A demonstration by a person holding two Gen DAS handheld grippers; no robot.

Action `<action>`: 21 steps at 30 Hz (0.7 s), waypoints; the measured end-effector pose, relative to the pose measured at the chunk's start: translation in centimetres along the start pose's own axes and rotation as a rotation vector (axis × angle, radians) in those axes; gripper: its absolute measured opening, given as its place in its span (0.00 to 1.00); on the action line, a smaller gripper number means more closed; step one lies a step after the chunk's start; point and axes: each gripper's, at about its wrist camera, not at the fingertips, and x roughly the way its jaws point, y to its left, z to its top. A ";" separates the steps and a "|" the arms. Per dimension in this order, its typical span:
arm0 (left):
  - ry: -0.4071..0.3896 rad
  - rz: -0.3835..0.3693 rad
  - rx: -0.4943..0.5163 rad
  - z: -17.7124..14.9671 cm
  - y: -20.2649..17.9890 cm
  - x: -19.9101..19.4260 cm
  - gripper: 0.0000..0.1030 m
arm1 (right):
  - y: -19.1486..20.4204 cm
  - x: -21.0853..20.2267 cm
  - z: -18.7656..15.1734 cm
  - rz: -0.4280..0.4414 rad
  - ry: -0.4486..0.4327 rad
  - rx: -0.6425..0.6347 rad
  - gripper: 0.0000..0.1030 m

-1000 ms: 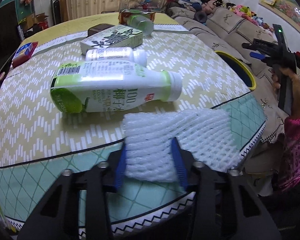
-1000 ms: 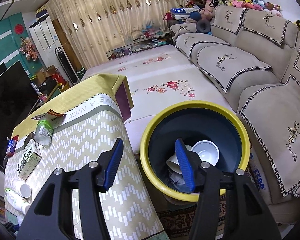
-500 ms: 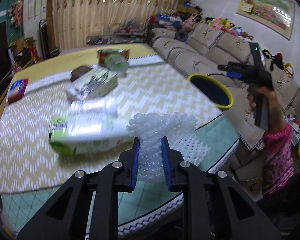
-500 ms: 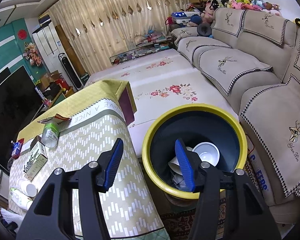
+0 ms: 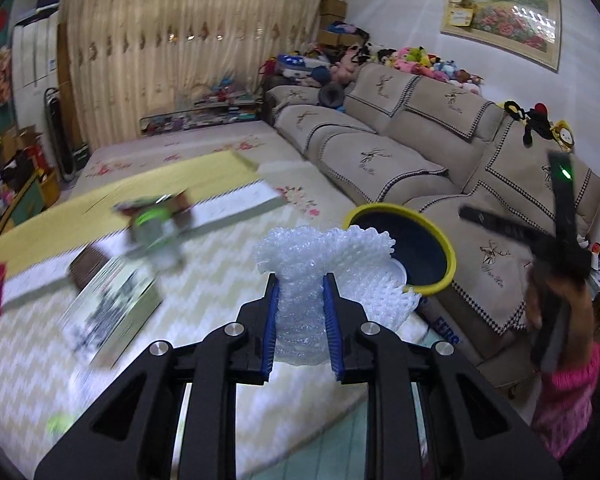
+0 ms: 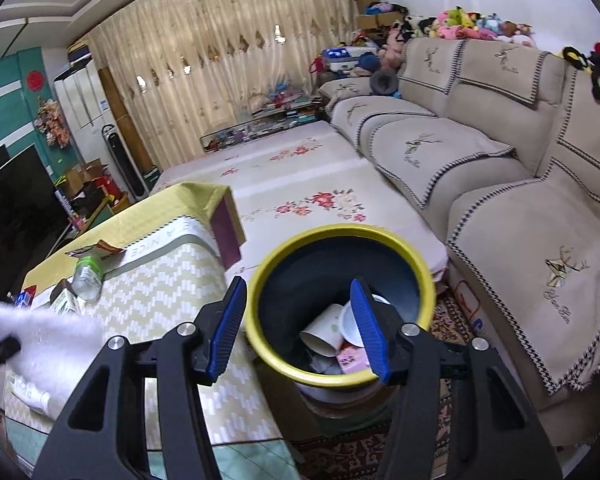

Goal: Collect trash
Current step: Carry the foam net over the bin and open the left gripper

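left gripper: clamped on the foam net, pinched between both fingers
right gripper: wide open, over the bin

Beige sofa lining the right wall, plush toys sitting on top. Cream curtains covering the far window, light glowing through. Floral rug covering the floor.

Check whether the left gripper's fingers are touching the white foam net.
Touching. The left wrist view shows the left gripper shut on the foam net, with both blue fingers pressing its pinched middle.
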 end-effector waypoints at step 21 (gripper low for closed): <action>0.231 -0.086 0.046 8.5 -12.5 25.2 0.28 | -7.5 -0.4 -2.0 -0.148 0.014 0.081 0.56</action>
